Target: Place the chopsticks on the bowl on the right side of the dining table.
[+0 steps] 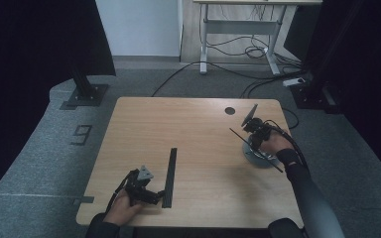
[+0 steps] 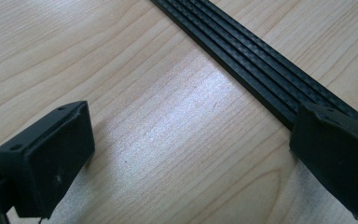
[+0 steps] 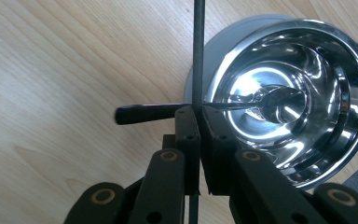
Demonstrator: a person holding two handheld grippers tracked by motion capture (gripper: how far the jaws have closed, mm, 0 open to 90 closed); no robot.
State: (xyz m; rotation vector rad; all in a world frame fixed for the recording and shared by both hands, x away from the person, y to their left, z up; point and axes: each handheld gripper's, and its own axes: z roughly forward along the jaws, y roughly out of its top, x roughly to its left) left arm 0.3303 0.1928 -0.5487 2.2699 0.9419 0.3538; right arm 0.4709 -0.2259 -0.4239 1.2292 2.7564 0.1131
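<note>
A long flat black ribbed strip [image 1: 170, 176] lies on the wooden table [image 1: 188, 129] near the front. My left gripper [image 1: 146, 191] rests just left of it. In the left gripper view it [image 2: 191, 135] is open over bare wood, and the right pad [image 2: 335, 158] sits over the strip [image 2: 261, 60]. My right gripper [image 1: 254, 130] is shut on a thin black rod [image 1: 265, 158] above a shiny steel bowl [image 1: 273, 163]. In the right gripper view the rod [image 3: 198, 51] rises from the shut gripper [image 3: 199, 116]. A black-handled spoon [image 3: 144, 113] rests with its head in the bowl [image 3: 354, 60].
A round cable hole [image 1: 229, 110] sits near the table's far edge. On the floor beyond are a black stand base [image 1: 84, 94], cables [image 1: 248, 52] and a white desk frame [image 1: 238, 29]. A "9" mark [image 1: 82, 134] is on the carpet at left.
</note>
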